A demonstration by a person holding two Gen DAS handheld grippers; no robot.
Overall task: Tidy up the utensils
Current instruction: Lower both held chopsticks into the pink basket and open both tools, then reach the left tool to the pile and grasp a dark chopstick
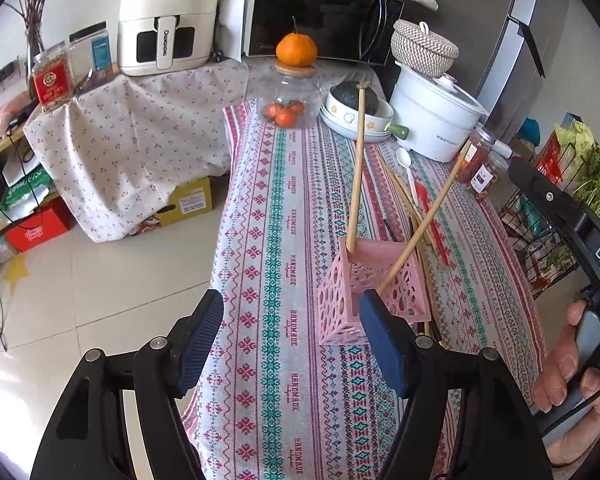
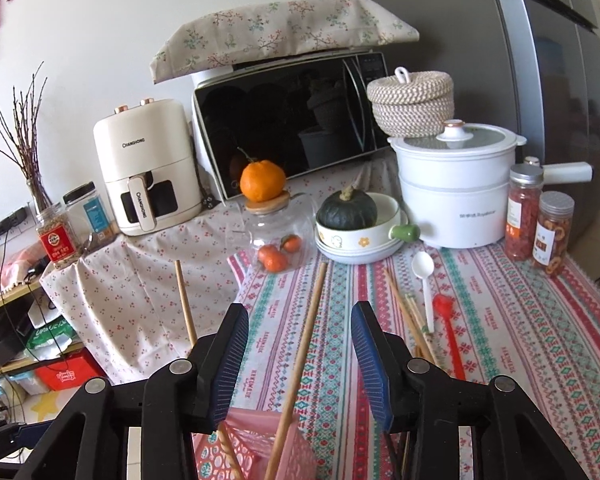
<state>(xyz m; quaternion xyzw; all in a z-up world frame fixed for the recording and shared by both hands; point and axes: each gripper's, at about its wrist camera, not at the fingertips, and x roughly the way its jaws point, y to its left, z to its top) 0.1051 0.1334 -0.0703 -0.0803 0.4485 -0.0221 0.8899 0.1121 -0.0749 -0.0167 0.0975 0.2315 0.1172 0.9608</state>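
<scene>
2 chopsticks (image 1: 357, 176) upright in pink holder (image 1: 374, 294), tablecloth (image 1: 276, 240) beneath

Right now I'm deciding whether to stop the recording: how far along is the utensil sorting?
Partly done. Two wooden chopsticks already stand in the pink holder. Nothing is in hand: the right gripper is open around one standing chopstick, and the left gripper is open beside the holder. Still lying on the tablecloth: more chopsticks, the white spoon and the red spoon.
</scene>
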